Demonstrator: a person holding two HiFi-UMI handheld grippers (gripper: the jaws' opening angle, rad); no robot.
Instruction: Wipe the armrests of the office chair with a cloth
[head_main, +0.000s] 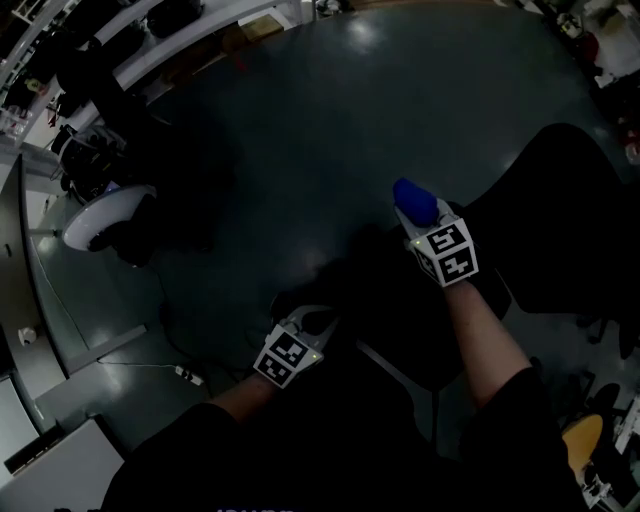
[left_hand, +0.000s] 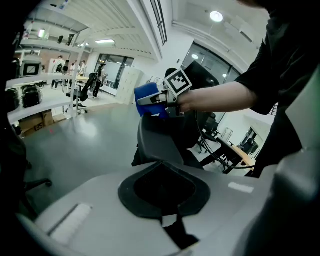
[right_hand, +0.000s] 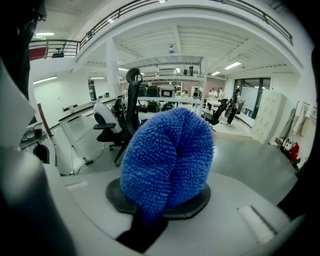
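Observation:
My right gripper (head_main: 415, 208) is shut on a blue fluffy cloth (right_hand: 167, 157), which bulges out in front of its jaws and fills the middle of the right gripper view. In the left gripper view the cloth (left_hand: 148, 95) and the right gripper (left_hand: 159, 100) hover just above the far end of the dark grey armrest (left_hand: 156, 144). The black office chair (head_main: 565, 225) stands at the right of the dim head view. My left gripper (head_main: 303, 328) sits lower left of the right one, close to the armrest's near end, jaws together with nothing in them (left_hand: 164, 192).
A white-backed chair (head_main: 105, 215) stands at the left on the grey floor. A power strip with cable (head_main: 187, 376) lies near the left gripper. Desks and shelves line the upper left (head_main: 150, 50). More office chairs (right_hand: 112, 127) stand beyond.

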